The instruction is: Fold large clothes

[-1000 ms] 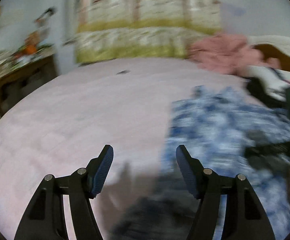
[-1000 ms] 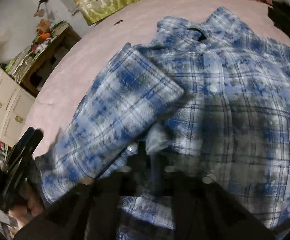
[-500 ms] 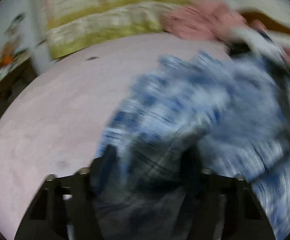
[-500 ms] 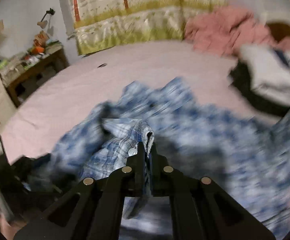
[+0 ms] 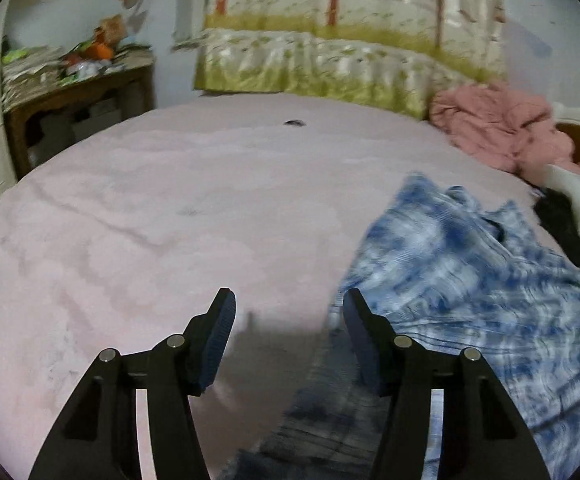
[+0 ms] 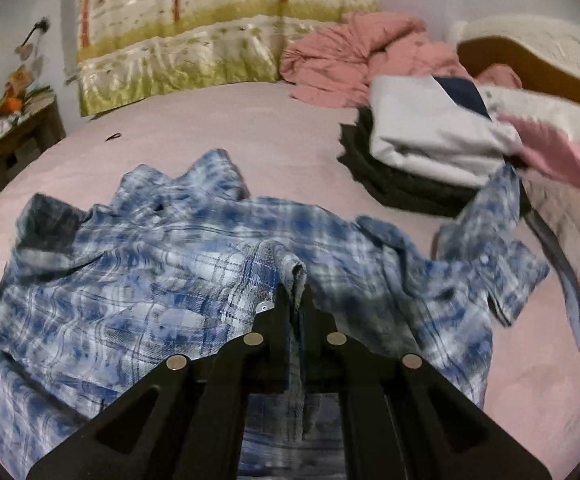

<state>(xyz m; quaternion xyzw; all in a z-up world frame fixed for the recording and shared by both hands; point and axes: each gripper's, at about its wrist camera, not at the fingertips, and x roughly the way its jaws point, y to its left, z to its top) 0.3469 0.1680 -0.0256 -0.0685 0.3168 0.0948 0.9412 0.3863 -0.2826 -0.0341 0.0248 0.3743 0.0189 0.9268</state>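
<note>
2 grippers over pink bed (image 5: pixel 178 216): left gripper (image 5: pixel 288 312) spread, right gripper (image 6: pixel 296 300) pinching plaid shirt (image 6: pixel 170 280).

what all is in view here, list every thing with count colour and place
plaid shirt: one, blue and white, rumpled on the bed, nearest the cameras
bed cover: one, pale pink, under everything
folded clothes pile: one stack, black below, white and navy on top, right of the shirt
crumpled blanket: one, salmon pink, far side of the bed
hanging cloth: one, cream with green band and tree print, on the wall behind the bed
side table: one, dark wood, cluttered, far left
small dark item: one, far on the bed, too small to tell
left tongs: black with blue pads, open, nothing between them
right tongs: black, shut on a fold of the plaid shirt
</note>
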